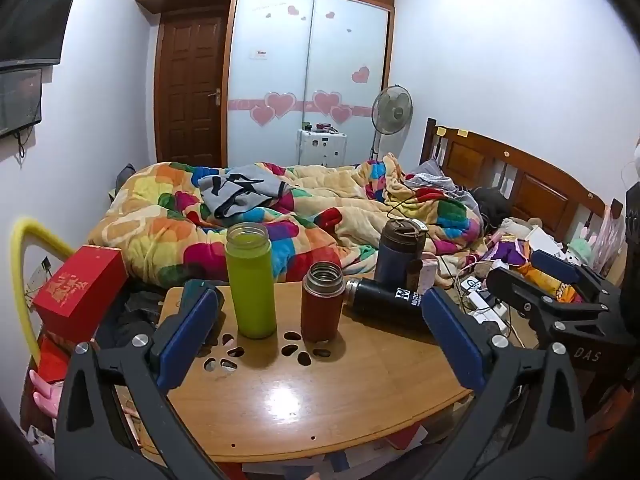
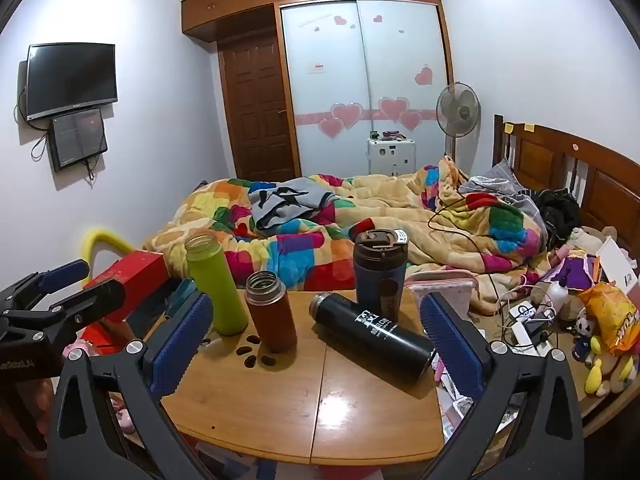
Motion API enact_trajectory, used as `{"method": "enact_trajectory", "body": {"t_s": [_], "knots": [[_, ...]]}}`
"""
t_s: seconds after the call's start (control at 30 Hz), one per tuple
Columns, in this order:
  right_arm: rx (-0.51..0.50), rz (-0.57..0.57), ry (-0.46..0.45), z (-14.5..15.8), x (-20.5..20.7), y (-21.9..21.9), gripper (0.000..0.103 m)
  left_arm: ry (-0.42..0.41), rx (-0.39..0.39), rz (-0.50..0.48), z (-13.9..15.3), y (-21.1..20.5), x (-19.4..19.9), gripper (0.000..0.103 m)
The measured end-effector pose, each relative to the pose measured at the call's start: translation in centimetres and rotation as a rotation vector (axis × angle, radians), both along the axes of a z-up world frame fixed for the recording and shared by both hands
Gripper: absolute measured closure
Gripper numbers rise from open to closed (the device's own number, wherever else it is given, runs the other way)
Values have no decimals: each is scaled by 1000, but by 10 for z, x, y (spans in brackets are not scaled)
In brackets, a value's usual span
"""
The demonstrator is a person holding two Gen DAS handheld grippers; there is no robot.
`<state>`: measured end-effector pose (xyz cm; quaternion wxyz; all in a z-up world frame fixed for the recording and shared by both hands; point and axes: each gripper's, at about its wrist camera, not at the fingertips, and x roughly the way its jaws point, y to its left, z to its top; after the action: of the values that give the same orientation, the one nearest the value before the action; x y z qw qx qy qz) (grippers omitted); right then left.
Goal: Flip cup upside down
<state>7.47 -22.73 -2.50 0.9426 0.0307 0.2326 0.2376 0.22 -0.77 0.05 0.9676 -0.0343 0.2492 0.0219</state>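
Note:
On the wooden table (image 1: 320,412) stand an open green cup (image 1: 251,280), an open brown-red cup (image 1: 321,302) and a lidded dark blue tumbler (image 1: 398,254); a black flask (image 1: 384,304) lies on its side. In the right wrist view the green cup (image 2: 216,284), brown-red cup (image 2: 271,312), tumbler (image 2: 381,276) and black flask (image 2: 374,330) show again. My left gripper (image 1: 320,340) is open and empty, in front of the cups. My right gripper (image 2: 316,344) is open and empty, with the lying flask between its blue pads (image 2: 452,344).
A red box (image 1: 80,284) sits left of the table (image 2: 280,400). A bed with a colourful blanket (image 1: 280,208) lies behind. Cables, snack bags and toys (image 2: 592,320) clutter the right side. The other gripper shows at each view's edge (image 1: 560,292).

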Motion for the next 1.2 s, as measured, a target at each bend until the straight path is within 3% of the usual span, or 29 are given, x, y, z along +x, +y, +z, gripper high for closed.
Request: {"method": "enact_trajectory", "body": {"t_s": [0.2,1.2], "knots": [[-7,-2,-9,0,0,0,0,-42,-37,11,-1,14,-10,0],[-11,4,-13,7,-2,8,0,-48,-20,35,3,18,-7,0]]}}
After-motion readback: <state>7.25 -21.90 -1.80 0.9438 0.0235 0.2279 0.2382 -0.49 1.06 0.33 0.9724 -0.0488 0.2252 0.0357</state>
